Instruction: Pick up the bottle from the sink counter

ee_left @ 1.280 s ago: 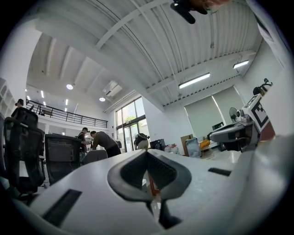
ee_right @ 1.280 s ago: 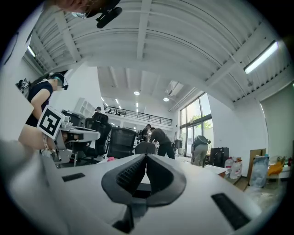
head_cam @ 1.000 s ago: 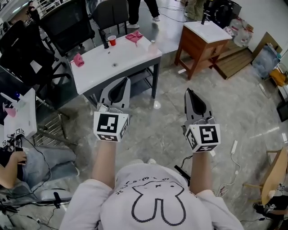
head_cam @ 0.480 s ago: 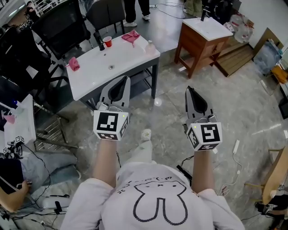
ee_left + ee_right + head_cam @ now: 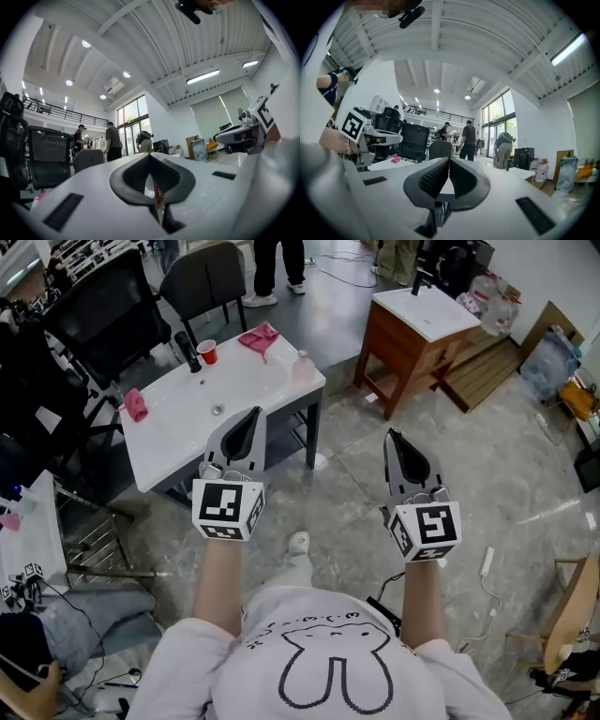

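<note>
A white sink counter (image 5: 178, 432) stands ahead at the upper left of the head view. Near its far right corner stands a small clear bottle (image 5: 302, 366). A dark upright bottle-like thing (image 5: 186, 351) stands at the counter's back edge beside a red cup (image 5: 208, 352). My left gripper (image 5: 254, 413) is shut and empty, with its tip over the counter's near edge. Out over the floor to the right, my right gripper (image 5: 390, 433) is also shut and holds nothing. In the left gripper view the left gripper (image 5: 150, 155) shows its jaws closed together, and so does the right gripper (image 5: 449, 160) in its own view.
Two pink cloths (image 5: 260, 336) (image 5: 136, 404) lie on the counter, and a drain (image 5: 217, 410) sits mid-basin. A wooden vanity (image 5: 412, 334) stands at the right, black chairs (image 5: 202, 277) behind the counter. People stand farther back. A seated person (image 5: 28, 662) is at the lower left.
Both grippers have been carried forward toward the counter, still shut. The counter now sits lower and nearer in the head view, and the left gripper's tip reaches its near edge.
</note>
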The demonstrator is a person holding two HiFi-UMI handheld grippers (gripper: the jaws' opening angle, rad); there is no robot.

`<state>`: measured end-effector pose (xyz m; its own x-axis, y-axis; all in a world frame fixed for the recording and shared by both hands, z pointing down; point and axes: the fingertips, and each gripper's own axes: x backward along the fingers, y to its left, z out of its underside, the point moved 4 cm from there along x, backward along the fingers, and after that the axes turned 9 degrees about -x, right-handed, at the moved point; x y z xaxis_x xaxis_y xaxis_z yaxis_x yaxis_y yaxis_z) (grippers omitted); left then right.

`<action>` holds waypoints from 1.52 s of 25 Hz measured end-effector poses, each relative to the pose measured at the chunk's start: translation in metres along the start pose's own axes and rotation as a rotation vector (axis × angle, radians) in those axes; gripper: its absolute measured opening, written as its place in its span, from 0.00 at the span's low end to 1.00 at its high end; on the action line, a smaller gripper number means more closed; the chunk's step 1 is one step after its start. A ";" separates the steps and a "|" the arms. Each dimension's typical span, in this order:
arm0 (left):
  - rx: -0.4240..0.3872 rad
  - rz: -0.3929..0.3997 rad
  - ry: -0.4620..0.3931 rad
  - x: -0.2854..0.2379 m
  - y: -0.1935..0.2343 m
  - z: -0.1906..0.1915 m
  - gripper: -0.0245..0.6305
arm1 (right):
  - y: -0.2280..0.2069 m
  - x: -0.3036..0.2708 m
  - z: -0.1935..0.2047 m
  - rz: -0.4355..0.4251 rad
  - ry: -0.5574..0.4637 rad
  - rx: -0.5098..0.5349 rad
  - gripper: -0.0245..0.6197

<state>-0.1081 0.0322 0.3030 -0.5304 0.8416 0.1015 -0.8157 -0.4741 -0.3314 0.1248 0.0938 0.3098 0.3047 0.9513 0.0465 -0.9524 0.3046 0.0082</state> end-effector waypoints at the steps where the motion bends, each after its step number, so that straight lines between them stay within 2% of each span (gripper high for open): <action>1: 0.003 0.001 0.000 -0.010 0.005 0.003 0.05 | -0.004 -0.011 0.000 -0.001 0.002 0.004 0.08; 16: 0.036 0.044 0.024 -0.160 0.088 0.065 0.05 | -0.054 -0.180 0.019 0.026 0.042 -0.018 0.08; 22: 0.043 0.073 0.018 -0.197 0.114 0.085 0.05 | -0.051 -0.225 0.026 0.034 0.065 0.001 0.08; 31: 0.068 0.080 0.032 -0.234 0.113 0.098 0.05 | -0.080 -0.252 0.032 0.046 0.087 -0.020 0.08; 38: 0.077 0.120 0.054 -0.259 0.104 0.112 0.05 | -0.093 -0.278 0.041 0.010 0.096 -0.028 0.08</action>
<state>-0.0817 -0.2637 0.3476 -0.6140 0.7892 0.0141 -0.7634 -0.5892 -0.2648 0.1285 -0.2013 0.3374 0.2961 0.9539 -0.0490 -0.9552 0.2955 -0.0193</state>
